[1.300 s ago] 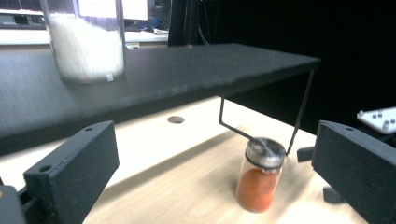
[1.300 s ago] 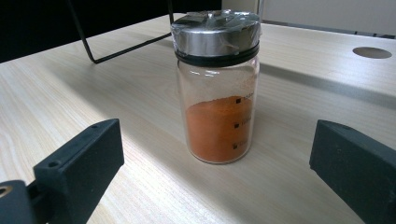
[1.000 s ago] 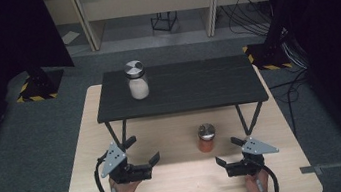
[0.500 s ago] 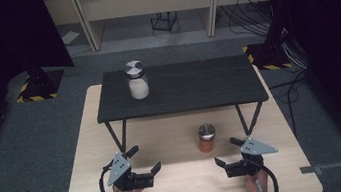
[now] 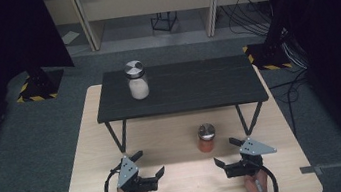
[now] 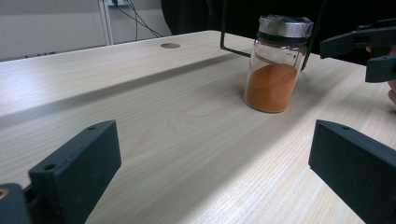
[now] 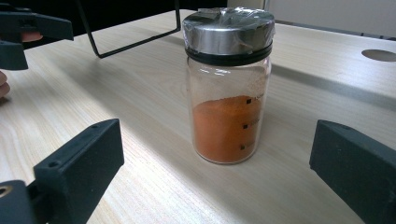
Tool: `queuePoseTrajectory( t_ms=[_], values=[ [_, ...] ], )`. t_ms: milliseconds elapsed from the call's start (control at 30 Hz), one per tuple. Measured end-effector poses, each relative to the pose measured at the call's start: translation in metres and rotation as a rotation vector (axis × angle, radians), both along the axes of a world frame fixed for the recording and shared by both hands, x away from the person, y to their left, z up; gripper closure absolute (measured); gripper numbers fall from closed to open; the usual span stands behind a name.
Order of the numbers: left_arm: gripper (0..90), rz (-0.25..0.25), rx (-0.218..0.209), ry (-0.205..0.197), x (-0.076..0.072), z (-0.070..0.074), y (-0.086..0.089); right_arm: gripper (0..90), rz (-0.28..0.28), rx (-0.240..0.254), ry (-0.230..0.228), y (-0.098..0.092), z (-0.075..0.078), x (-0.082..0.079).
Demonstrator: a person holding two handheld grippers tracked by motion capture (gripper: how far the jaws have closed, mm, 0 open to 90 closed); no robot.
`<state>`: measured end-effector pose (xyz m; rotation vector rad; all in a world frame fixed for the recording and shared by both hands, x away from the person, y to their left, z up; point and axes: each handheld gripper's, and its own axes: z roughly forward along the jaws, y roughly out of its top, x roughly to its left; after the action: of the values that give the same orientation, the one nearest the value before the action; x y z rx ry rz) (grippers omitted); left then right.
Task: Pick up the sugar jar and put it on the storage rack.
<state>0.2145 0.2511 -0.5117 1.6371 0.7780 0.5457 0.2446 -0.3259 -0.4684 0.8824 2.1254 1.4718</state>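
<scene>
The right tongs (image 5: pixel 223 152) hover low over the near edge of the wooden tabletop (image 5: pixel 85 153), jaws spread wide and empty, and the left tongs (image 5: pixel 148 163) sit level with them, equally agape with nothing between the jaws. Just beyond the right tongs stands the glass jar of orange powder (image 5: pixel 207 138), upright on the tabletop with its metal lid wrapped in film; in the right gripper view the jar (image 7: pixel 229 84) lines up between the jaws but clear of them, untouched. Farther back, a second jar of pale powder (image 5: pixel 137 80) stands on the black metal-legged shelf (image 5: pixel 198 89). Judging from this, no grasp is made yet; closing on the orange jar and moving it remain.
</scene>
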Motion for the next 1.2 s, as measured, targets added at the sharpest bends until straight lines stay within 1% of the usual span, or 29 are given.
queuePoseTrajectory(
  t_ms=[67, 200, 433, 600, 767, 1200],
  values=[
    [1.6, 0.000, -0.003, -0.003, -0.0002, -0.0004, 0.0001, 3.0, -0.001, 0.000, 0.001, 0.0000, 0.0001, 0.0001],
    [1.5, 0.003, -0.010, 0.005, -0.0001, -0.0005, 0.0002, 3.0, -0.002, 0.002, 0.002, -0.0002, -0.0001, 0.0003],
    [1.5, -0.002, 0.010, -0.006, -0.0013, -0.0001, -0.0035, 3.0, -0.002, 0.001, 0.001, -0.0006, -0.0002, 0.0003],
    [1.3, 0.002, 0.000, -0.007, -0.0023, -0.0010, -0.0033, 3.0, -0.006, 0.005, 0.003, -0.0009, -0.0005, 0.0003],
    [1.3, 0.001, 0.007, -0.009, -0.0026, -0.0007, -0.0039, 3.0, -0.008, 0.003, 0.002, -0.0006, -0.0004, -0.0004],
    [1.3, 0.000, 0.016, -0.019, -0.0040, -0.0010, -0.0056, 3.0, -0.017, 0.017, 0.011, -0.0025, -0.0013, -0.0001]
  ],
)
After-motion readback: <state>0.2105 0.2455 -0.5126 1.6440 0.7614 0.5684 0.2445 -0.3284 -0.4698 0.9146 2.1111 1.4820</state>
